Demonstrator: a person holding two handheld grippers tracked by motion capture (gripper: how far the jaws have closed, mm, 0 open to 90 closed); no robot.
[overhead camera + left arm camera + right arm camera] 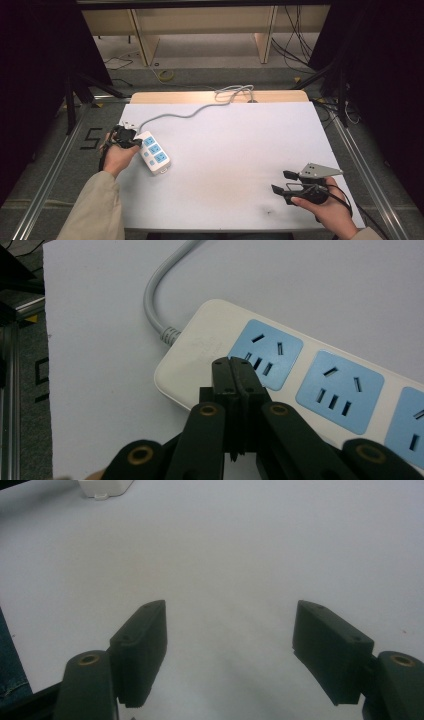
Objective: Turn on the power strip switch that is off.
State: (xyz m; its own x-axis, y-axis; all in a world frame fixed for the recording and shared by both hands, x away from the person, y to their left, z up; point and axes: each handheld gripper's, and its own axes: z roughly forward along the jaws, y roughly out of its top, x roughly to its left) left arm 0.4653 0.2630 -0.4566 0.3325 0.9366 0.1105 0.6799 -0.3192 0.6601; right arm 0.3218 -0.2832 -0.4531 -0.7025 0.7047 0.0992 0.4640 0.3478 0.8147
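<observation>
Power strip (154, 153), white with three blue sockets, lies at the left of the table (235, 150) in the high view, its grey cable (185, 115) curving off toward the upper centre of the frame. The left tongs (131, 140) sit right at the strip's cable end; in the left gripper view their jaws are pressed together with nothing between them, the tips (235, 371) resting over the white casing just beside the first blue socket (267, 354). Whether they actually touch the plastic I cannot tell. The right tongs (281, 182) hang spread wide at the lower right of the table, well apart from the strip, with bare table between the jaws (230, 650).

Judging from this, the likely work is pressing or nudging the strip. Pushing with shut tips on smooth, rounded plastic could make them skid off into a socket slot. Since nothing braces the strip, a sideways push may spin it around its stiff cable, or slide it toward the table's left edge.
</observation>
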